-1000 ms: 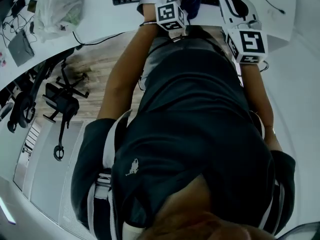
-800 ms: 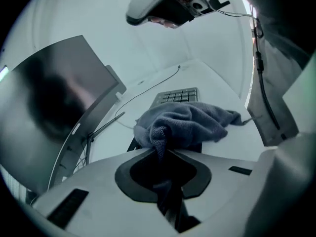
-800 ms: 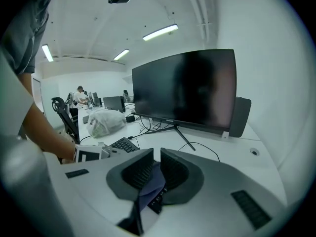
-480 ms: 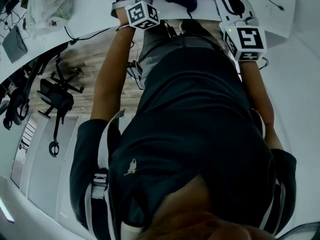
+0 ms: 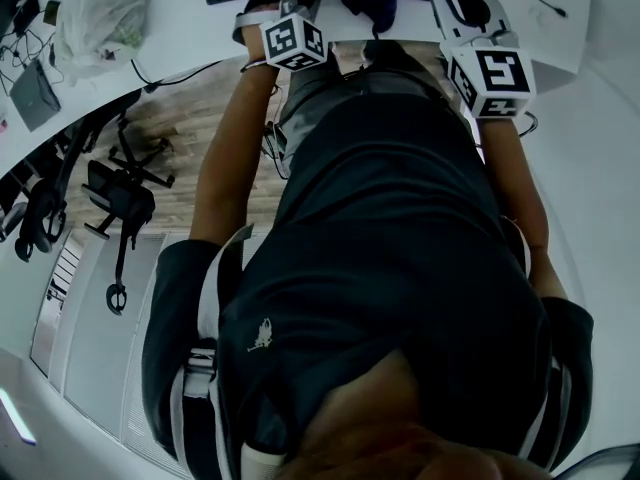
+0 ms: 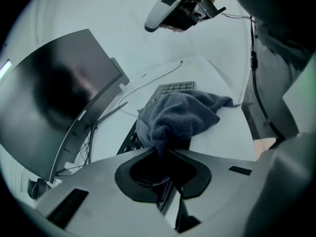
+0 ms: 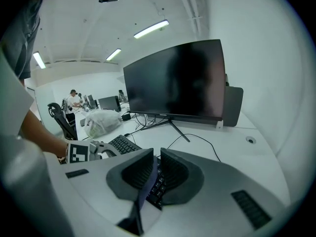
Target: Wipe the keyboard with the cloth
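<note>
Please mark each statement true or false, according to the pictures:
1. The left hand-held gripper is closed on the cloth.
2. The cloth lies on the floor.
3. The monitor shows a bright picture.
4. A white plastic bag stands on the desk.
1. True. The left hand-held gripper pinches a fold of the cloth between its jaws.
2. False. The cloth lies over the keyboard, on the desk.
3. False. The screen of the monitor is dark.
4. True. The white plastic bag stands on the desk, to the side of the keyboard.
</note>
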`<act>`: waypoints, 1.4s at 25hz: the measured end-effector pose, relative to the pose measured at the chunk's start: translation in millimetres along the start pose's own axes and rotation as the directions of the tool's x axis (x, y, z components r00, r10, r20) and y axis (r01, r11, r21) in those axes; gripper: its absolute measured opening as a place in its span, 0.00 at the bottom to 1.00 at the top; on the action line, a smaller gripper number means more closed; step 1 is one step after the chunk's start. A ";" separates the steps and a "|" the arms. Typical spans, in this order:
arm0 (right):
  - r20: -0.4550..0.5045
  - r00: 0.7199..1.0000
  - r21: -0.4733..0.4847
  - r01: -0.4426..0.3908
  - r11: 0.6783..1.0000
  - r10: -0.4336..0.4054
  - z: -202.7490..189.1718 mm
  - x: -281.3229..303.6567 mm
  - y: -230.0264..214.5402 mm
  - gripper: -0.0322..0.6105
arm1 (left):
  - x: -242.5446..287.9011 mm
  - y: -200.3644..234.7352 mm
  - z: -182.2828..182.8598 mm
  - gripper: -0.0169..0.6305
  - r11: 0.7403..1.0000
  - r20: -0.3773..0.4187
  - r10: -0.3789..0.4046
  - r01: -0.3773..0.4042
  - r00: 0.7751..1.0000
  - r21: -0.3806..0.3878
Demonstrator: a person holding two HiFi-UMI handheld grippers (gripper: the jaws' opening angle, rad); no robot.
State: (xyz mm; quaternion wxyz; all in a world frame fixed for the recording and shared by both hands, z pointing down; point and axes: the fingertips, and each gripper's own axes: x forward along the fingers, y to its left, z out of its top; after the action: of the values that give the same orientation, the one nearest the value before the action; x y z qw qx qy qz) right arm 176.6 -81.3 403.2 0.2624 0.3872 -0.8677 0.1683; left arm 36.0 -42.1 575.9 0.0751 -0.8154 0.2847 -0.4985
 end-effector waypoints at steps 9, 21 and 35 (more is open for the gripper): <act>0.002 1.000 0.028 -0.011 1.000 0.011 -2.1 6.0 -6.2 0.12 | 22.1 19.0 17.8 0.08 1.000 -0.039 0.024 -0.025 0.999 -0.007; 0.006 1.000 0.052 0.017 0.999 -0.017 -12.2 -8.7 -11.4 0.12 | 20.1 40.7 5.2 0.08 0.996 -0.016 0.053 -0.054 0.998 -0.064; -0.006 1.000 0.078 0.016 0.997 -0.015 -29.8 -23.2 -15.6 0.12 | 66.0 14.1 106.5 0.08 1.000 0.100 -0.012 0.013 0.995 -0.011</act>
State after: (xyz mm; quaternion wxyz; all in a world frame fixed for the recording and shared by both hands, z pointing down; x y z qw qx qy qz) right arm 211.2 -63.0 415.0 0.2506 0.4034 -0.8567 0.2012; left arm 144.2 -106.5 568.6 0.0812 -0.8414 0.2785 -0.4559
